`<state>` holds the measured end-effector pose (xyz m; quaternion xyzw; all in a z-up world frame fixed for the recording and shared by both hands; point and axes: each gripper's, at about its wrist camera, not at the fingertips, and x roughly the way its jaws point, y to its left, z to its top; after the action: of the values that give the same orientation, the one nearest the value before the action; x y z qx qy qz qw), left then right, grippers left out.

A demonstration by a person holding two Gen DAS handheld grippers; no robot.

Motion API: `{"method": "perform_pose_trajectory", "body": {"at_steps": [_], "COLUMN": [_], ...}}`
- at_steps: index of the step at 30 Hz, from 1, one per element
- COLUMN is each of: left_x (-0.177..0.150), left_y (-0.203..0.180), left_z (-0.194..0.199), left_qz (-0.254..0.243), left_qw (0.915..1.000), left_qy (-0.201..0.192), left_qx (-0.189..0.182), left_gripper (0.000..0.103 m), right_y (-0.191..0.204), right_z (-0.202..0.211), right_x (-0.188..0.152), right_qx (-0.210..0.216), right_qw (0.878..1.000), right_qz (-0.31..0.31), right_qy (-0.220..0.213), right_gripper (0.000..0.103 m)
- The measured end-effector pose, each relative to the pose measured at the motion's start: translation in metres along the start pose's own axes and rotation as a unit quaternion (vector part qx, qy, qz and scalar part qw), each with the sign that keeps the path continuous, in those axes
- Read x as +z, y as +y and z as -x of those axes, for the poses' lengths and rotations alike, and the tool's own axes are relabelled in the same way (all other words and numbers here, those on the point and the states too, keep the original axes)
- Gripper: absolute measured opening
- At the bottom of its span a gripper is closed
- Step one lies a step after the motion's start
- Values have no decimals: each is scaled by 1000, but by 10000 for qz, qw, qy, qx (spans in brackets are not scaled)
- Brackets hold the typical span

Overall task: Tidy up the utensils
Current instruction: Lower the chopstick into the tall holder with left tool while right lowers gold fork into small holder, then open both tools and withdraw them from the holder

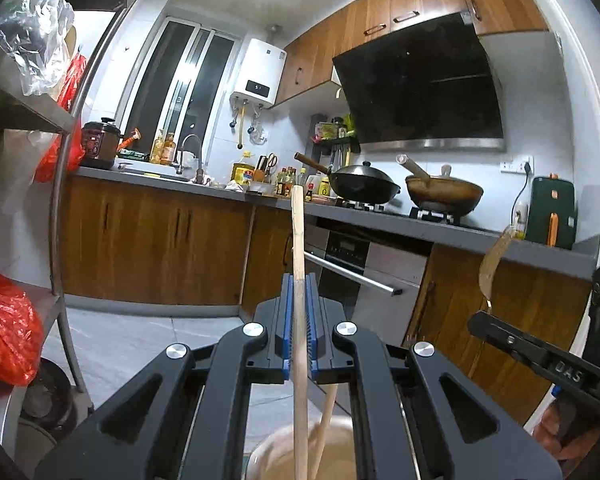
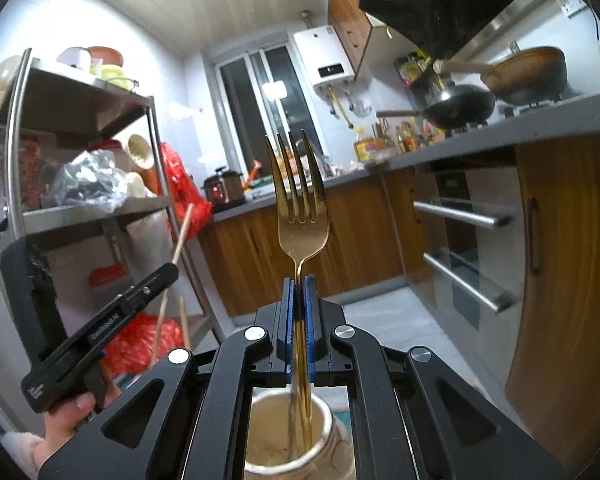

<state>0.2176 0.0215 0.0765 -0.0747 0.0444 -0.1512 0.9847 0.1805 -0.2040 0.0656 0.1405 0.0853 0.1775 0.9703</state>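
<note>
Fork (image 2: 300, 216) handle in jar (image 2: 300, 440), chopsticks (image 1: 299, 280) above bowl (image 1: 268, 460)

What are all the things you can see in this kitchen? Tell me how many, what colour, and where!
chopsticks: two, pale wood, in the left gripper, one clamped upright, one loose below
fork: one, gold, clamped in the right gripper, tines up
jar: one, cream, below the fork's handle
woks: two, one black, one brown, on the stove
range hood: one, black, above the stove
water heater: one, white, on the far wall
rice cooker: one, dark red, far counter
metal shelf: one, silver, holding bags
red bags: several, by the shelf
left gripper: one, black and blue, jaws shut
right gripper: one, black and blue, jaws shut
hand: one, holding the left gripper
</note>
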Motion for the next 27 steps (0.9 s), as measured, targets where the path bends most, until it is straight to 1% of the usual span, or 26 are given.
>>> {"method": "perform_pose_trajectory", "body": {"at_steps": [3, 5, 9, 13, 15, 19, 23, 27], "left_x": [-7, -12, -26, -36, -39, -43, -43, -44], "left_y": [1, 3, 6, 9, 11, 12, 12, 9], "left_z": [12, 24, 43, 53, 54, 51, 50, 50], "left_qz": [-110, -80, 5, -60, -22, -83, -142, -238], "left_qw": [9999, 9999, 9996, 9988, 9984, 9977, 9975, 9970], "left_qy": [58, 88, 278, 470, 550, 638, 673, 665], "left_qx": [17, -16, 14, 103, 89, 199, 188, 302], "left_gripper": [6, 6, 6, 6, 6, 6, 6, 8], "right_y": [-3, -4, -2, -1, -1, -1, -1, -6], "right_z": [0, 0, 1, 0, -1, -2, -2, -5], "right_x": [-8, -12, -20, -25, -27, -29, -29, -30], "right_qx": [-20, -9, 1, -19, -44, -110, -152, -217], "right_qw": [9999, 9997, 9992, 9987, 9984, 9982, 9980, 9974], "right_qz": [-29, -18, 77, 169, 165, 174, 203, 93], "right_qy": [155, 236, 397, 484, 537, 572, 581, 679], "right_gripper": [6, 6, 6, 6, 6, 6, 6, 6]}}
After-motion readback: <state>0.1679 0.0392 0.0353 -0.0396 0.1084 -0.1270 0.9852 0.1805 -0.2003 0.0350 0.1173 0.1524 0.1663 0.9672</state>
